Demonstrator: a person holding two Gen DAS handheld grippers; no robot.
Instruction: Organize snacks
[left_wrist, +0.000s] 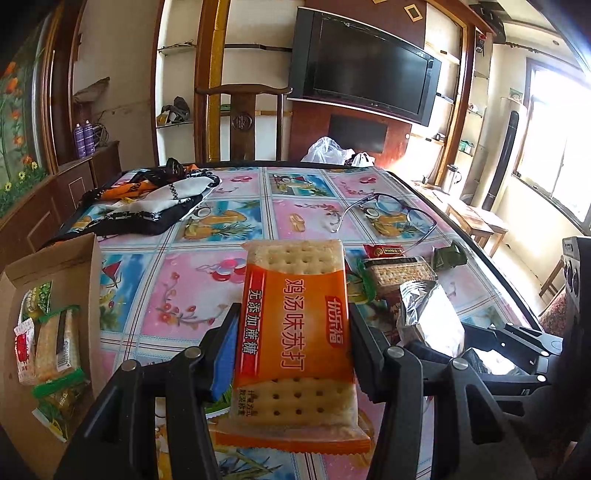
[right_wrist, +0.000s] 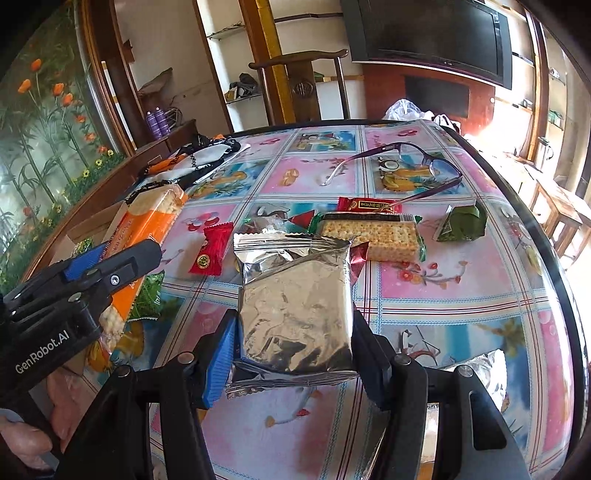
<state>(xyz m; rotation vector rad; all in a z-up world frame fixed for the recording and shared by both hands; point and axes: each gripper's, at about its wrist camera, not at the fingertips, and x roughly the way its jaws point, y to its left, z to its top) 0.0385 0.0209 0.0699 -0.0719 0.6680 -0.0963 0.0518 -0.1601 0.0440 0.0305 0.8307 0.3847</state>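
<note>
A long orange-wrapped soda cracker pack (left_wrist: 295, 343) sits clamped between the left gripper (left_wrist: 293, 347) fingers, held above the floral plastic-covered desk (left_wrist: 166, 280) beside an open brown cardboard box (left_wrist: 74, 266) holding green-wrapped snacks. The right gripper (right_wrist: 295, 350) fingers are pressed against the sides of a crinkled silver foil packet (right_wrist: 295, 306). Beyond it lie a green-edged cracker pack (right_wrist: 373, 234), a red candy (right_wrist: 210, 249) and purple-framed glasses (right_wrist: 410, 162).
</note>
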